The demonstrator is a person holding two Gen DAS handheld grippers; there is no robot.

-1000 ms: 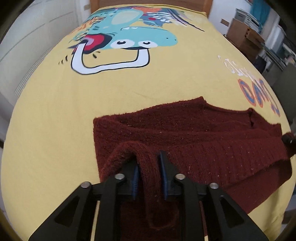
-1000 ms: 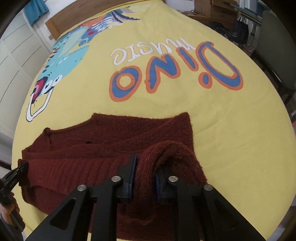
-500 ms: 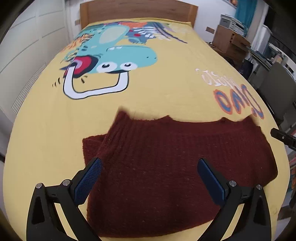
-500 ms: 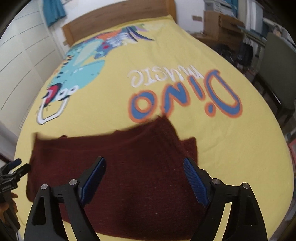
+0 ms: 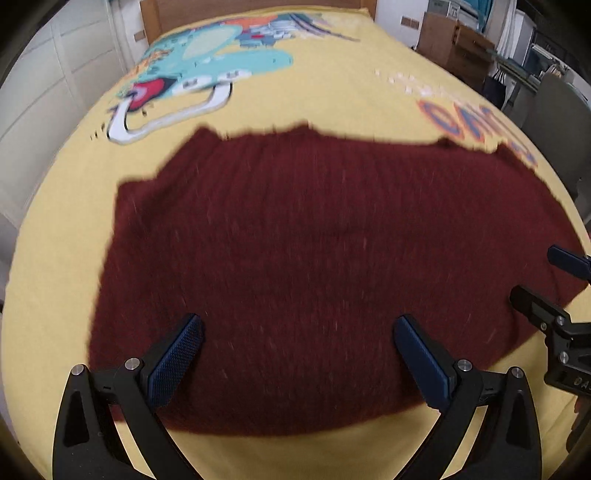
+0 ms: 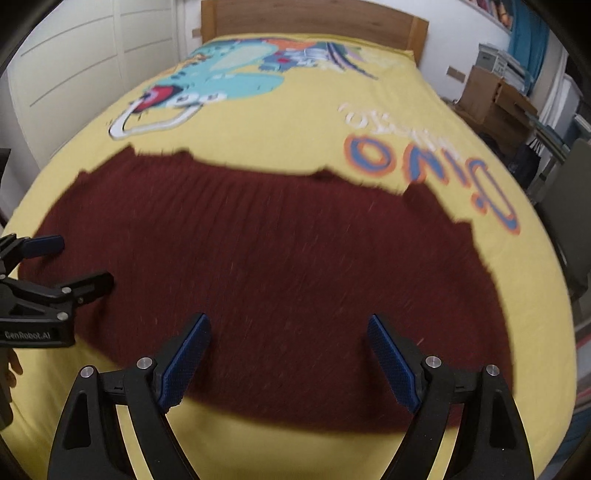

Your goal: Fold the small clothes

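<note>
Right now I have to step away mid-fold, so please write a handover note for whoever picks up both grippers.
Left gripper: open, empty, jaws just opened, above the sweater's near part.
Right gripper: open, empty, just opened too.
Maroon sweater: lying flat on the yellow bedspread, neither gripper holding it.
Done: one fold seems laid down and released.
Left: probably further folds to make it compact.

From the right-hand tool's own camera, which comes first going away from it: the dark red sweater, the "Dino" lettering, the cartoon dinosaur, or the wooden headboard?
Seen from the right tool:
1. Dark red sweater, lying flat right under its open jaws.
2. "Dino" lettering, just past the sweater, to the right.
3. Cartoon dinosaur, farther up the bedspread, to the left.
4. Wooden headboard, at the far end.
</note>
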